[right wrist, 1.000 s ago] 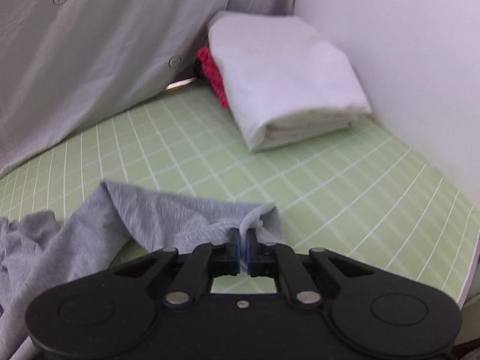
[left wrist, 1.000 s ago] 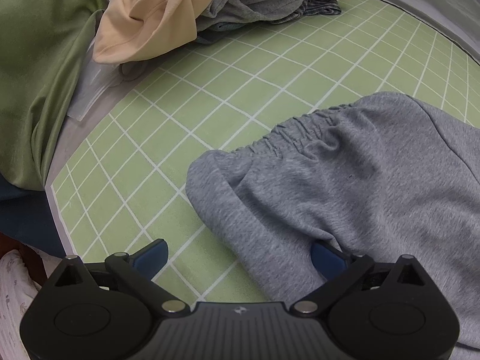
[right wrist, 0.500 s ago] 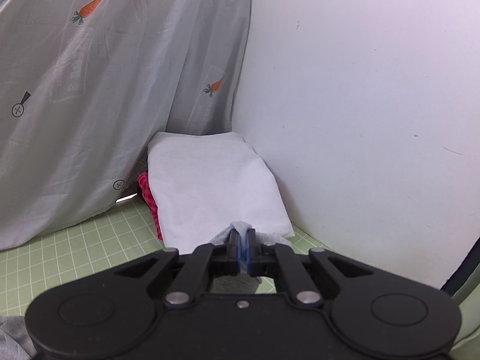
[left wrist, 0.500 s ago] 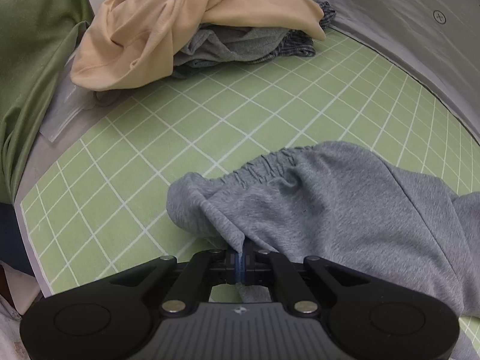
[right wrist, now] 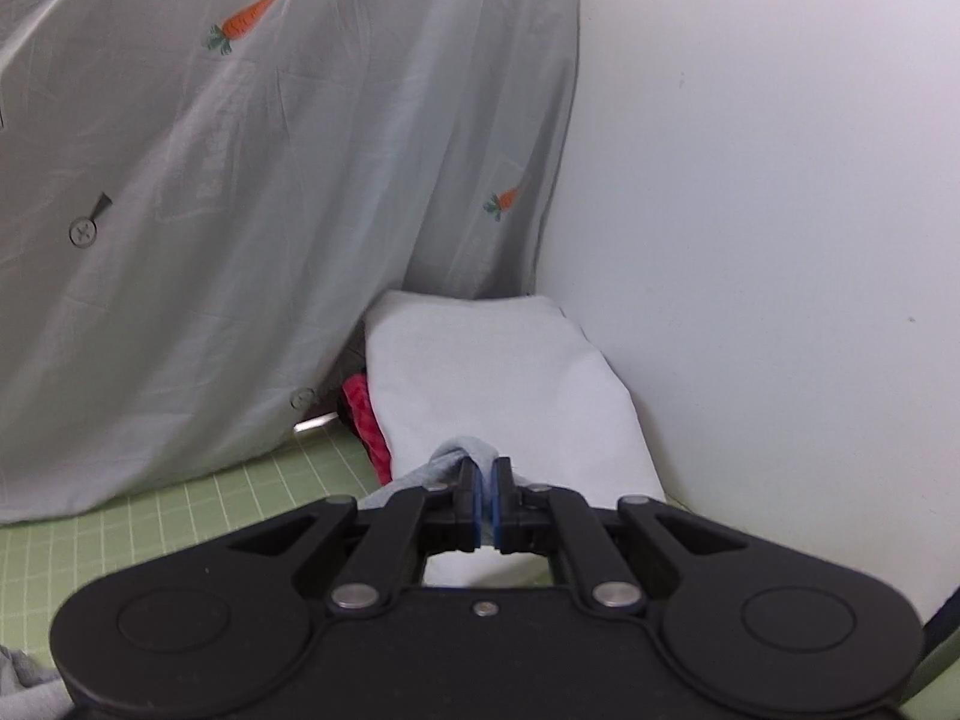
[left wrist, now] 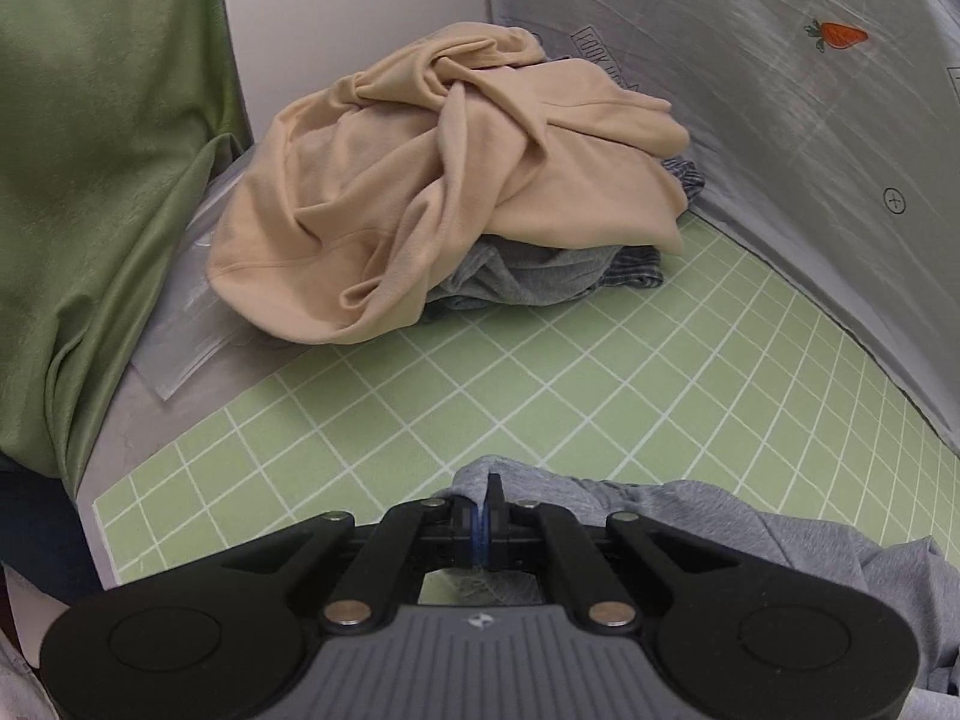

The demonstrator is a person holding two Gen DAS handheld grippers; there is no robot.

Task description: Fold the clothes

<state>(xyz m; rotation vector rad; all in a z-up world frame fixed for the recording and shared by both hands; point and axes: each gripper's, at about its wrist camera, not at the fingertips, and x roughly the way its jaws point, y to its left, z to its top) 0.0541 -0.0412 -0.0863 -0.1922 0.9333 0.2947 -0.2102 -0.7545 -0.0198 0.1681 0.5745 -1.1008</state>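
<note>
grey jersey fabric, the grey garment [left wrist: 750, 516], is pinched at two places: the left gripper [left wrist: 483, 513] is clamped tight on a bunched edge of it, and the right gripper [right wrist: 485, 495] is clamped on another fold of the same cloth [right wrist: 462, 450], which pokes up between its blue pads. in the left wrist view the rest of the garment trails off to the right, just above the green grid mat [left wrist: 570, 384] that covers the table. at the far side of the mat lies a heap of unfolded clothes, a peach top [left wrist: 432, 180] crumpled over a grey piece and a striped one [left wrist: 636, 267]. a green cloth [left wrist: 102, 180] hangs at the left, and a pale sheet printed with carrots [left wrist: 780, 90] stands along the back. in the right wrist view a folded white stack [right wrist: 498, 384] sits in the corner against the white wall [right wrist: 750, 180], with something red [right wrist: 366, 414] tucked just beside it.
</note>
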